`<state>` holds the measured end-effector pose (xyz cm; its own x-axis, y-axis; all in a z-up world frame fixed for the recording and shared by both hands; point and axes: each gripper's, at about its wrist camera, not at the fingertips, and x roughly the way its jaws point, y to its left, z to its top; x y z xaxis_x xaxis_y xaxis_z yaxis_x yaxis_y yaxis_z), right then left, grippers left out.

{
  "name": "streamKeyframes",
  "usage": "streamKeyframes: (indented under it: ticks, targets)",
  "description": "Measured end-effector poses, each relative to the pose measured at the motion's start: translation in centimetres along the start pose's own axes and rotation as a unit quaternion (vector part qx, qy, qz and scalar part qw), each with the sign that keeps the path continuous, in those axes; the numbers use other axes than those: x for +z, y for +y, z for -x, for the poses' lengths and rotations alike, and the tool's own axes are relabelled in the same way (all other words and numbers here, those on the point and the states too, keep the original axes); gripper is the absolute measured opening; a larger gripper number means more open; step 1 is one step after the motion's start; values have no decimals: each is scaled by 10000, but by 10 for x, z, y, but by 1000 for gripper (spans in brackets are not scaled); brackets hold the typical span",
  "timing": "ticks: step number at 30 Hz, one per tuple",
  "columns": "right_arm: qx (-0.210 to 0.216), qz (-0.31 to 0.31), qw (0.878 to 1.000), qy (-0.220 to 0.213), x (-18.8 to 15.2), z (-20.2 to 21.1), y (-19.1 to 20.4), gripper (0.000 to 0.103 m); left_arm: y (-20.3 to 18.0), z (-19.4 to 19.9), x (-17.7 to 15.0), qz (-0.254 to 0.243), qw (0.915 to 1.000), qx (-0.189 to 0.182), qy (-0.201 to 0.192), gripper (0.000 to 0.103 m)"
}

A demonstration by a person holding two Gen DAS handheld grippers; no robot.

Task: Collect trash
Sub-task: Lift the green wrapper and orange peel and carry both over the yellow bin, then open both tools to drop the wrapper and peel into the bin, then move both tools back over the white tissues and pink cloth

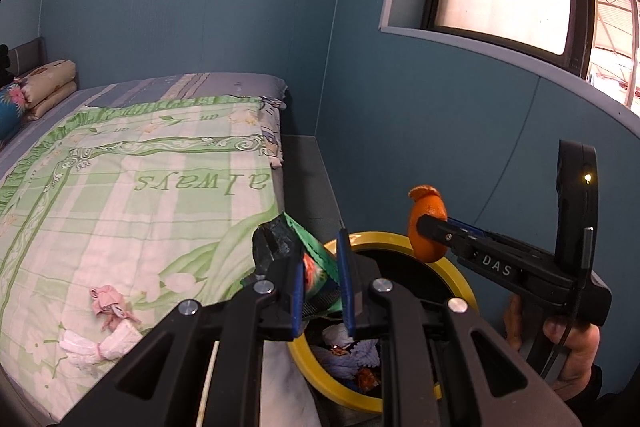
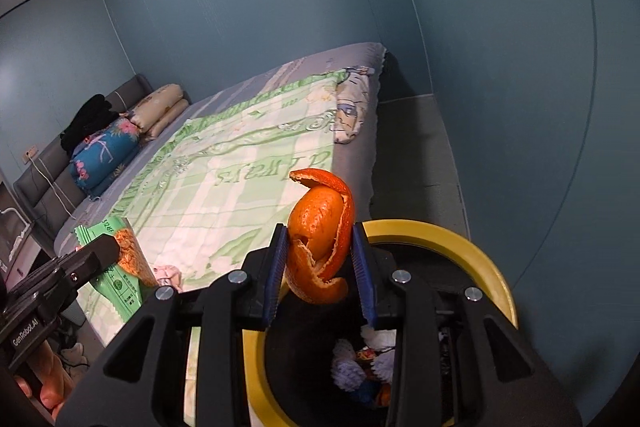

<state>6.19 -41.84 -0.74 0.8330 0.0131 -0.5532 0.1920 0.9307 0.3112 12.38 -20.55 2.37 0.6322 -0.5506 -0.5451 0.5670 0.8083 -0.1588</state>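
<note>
Two pieces of trash in hand, both at the drop-off step. Left tongs (image 1: 322,277) are clamped on a green snack wrapper (image 1: 316,267), jaws as near together as they go, with the thin foil pinched between the pads. Right tongs (image 2: 320,269) grip a curled orange peel (image 2: 322,227), jaws partly apart, pads pressed to either side of it.

Yellow-rimmed bin (image 1: 460,277) sits on the floor off the bed's (image 1: 132,195) near corner. Peel hangs over the bin's mouth; wrapper is at the rim on the bed side, not clearly over the opening.

Next move, my read: bring the wrapper further over the mouth, then open both tongs and let the pieces fall. The peel should fall straight; the wrapper is light and may cling to a pad or drift onto the rim.

Peel: bright orange outside, paler inside, spiralled into a loose cup with a torn flap on top. Wrapper: crinkled, serrated edge, orange food print. Bin already holds crumpled tissue and scraps.

Left to do: pink and white tissue wads (image 1: 108,323) lie near the bed's front edge.
</note>
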Motion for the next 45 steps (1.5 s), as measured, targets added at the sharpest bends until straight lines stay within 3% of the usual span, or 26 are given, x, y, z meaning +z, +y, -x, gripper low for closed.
streamKeyframes:
  ticks: [13,23,34,45]
  targets:
    - [-18,-458,9976,525,-12,-29,-37,31,-11,-60,-14,17,9975,-228,672,14]
    - [28,-764,9948,677,-16,-43,-55,34,1,-99,-28,332,9896,-606,1262,17]
    - [5,-982,9934,594,-13,-42,-60,45,15,-95,-30,702,9891,-424,1226,66]
    - [425,-816,9950,382,-5,-36,-45,65,48,-69,-25,1064,9901,-85,909,79]
